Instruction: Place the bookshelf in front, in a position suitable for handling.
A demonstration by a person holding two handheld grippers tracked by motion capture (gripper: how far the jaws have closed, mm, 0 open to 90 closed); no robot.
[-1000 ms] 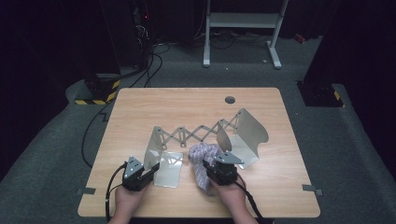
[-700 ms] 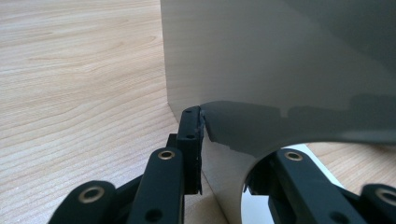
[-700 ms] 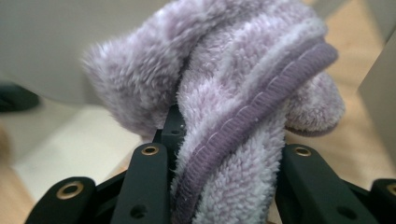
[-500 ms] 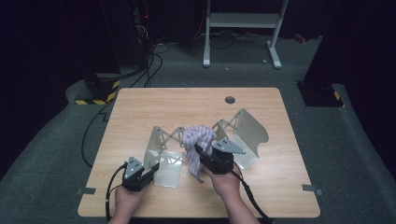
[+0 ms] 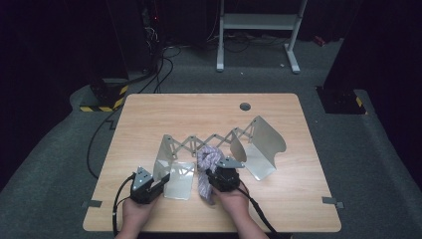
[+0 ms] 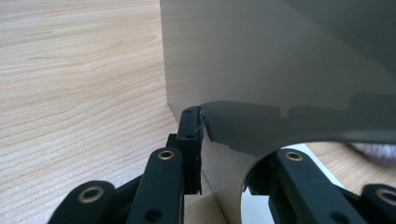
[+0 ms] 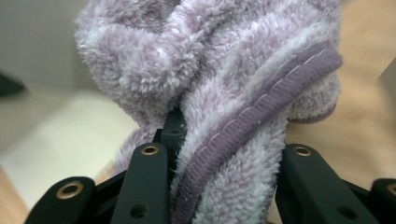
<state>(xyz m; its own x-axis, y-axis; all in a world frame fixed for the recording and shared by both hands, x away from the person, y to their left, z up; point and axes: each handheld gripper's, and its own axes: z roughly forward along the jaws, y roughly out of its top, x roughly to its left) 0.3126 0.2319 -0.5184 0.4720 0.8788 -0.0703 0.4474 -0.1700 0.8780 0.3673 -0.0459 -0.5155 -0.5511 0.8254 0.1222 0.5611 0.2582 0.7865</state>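
Both my forearms come in from the near edge of the counter, side by side. My left hand [image 5: 133, 213] holds the left gripper [image 5: 158, 185] low, pointing forward and a little to the right, its jaws closed on a thin metal plate. My right hand [image 5: 230, 200] carries the right gripper [image 5: 213, 172] slightly farther forward, the grey three-cornered plate on top, jaws clamped on a lilac fleece cloth. A cable trails from each gripper toward me.

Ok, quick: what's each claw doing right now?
Left claw: closed on the metal rack's end plate.
Right claw: closed on the purple towel.
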